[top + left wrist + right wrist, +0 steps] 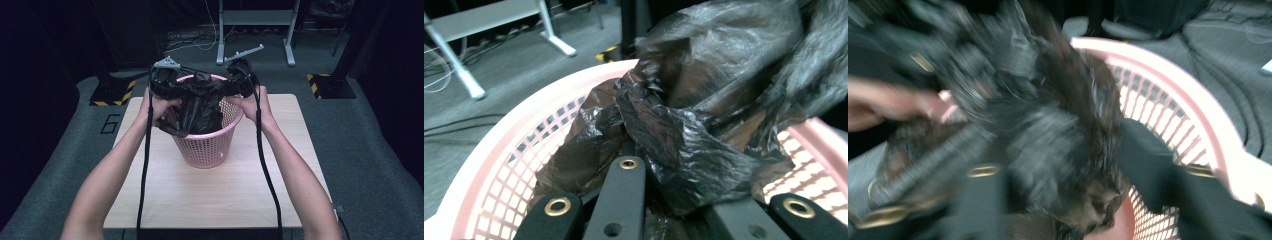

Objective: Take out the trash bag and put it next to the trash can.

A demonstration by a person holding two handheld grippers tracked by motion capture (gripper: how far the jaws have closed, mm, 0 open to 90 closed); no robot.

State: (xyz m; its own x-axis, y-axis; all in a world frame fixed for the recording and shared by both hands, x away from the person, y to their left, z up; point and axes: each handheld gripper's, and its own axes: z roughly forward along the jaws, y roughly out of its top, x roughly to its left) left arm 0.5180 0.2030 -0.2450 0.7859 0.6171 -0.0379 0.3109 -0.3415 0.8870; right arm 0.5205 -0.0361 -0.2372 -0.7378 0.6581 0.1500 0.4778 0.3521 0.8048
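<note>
Nearest the camera in the high view, two bare forearms come up from the bottom edge over a pale wood table (pixel 210 195), a black cable trailing down along each. Both hands meet at the rim of a pink mesh basket (pixel 207 147) standing upright about mid-table, toward the far side. A crumpled black plastic bag (pixel 197 102) is bunched over the basket mouth, part hanging inside, part draped over the near-left rim. The left gripper (pixel 167 85), grey three-cornered plate on top, sits at the basket's left rim with the left hand (pixel 159 106) wrapped under it; its jaws are pinched together on the bag film. In the left gripper view the black jaws rise from the bottom and the bag (pixel 694 130) wads up right at the tips, with the basket (pixel 499 175) wall curving behind and under it. The right gripper (pixel 243 82) is at the right rim, held by the right hand (pixel 255 107), up against the bag. The right gripper view is badly motion-blurred: the jaws stand about half apart, the bag (pixel 1048 130) sits between them, but whether the pads press on it cannot be told. The basket rim (pixel 1173 100) runs on the right of that view, the other hand (pixel 883 105) at far left. Beyond the table: grey carpet floor (pixel 380 150), a white metal stand (pixel 255 20), loose cables, and two black bases with yellow-black hazard stripes (pixel 327 85).
</note>
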